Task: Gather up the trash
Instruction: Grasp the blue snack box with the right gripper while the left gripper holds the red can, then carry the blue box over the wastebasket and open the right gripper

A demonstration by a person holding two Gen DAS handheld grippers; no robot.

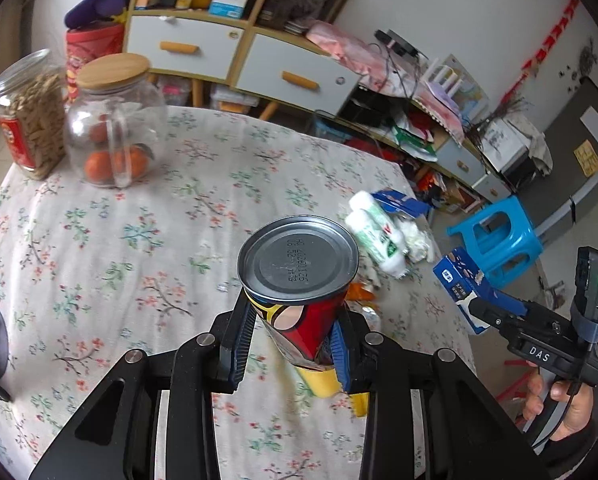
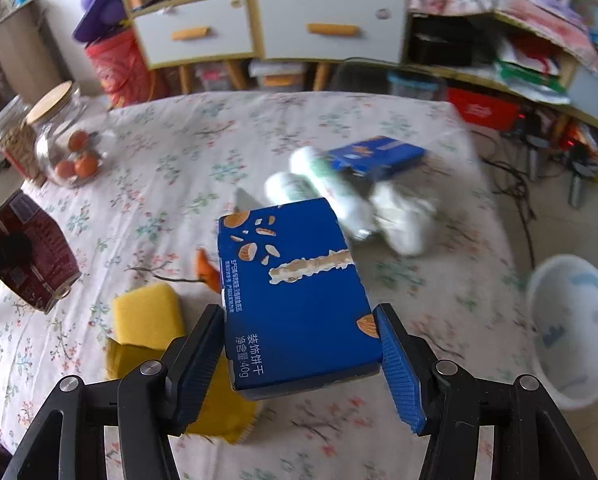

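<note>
My left gripper [image 1: 295,344] is shut on a red chip can [image 1: 299,280] with a metal end, held above the floral table [image 1: 139,240]. The can also shows at the left of the right wrist view [image 2: 31,252]. My right gripper [image 2: 303,348] is shut on a dark blue biscuit box [image 2: 295,296], held above the table; it also shows in the left wrist view [image 1: 459,284]. On the table lie white-green wrapped rolls [image 2: 331,192], crumpled white wrapping [image 2: 407,220], another blue box [image 2: 379,156], an orange scrap [image 2: 205,268] and a yellow sponge [image 2: 147,316].
Two glass jars [image 1: 111,128] stand at the table's far left. A white bin [image 2: 575,328] stands on the floor right of the table. A blue stool [image 1: 499,236] and cluttered cabinets [image 1: 259,60] lie beyond the table.
</note>
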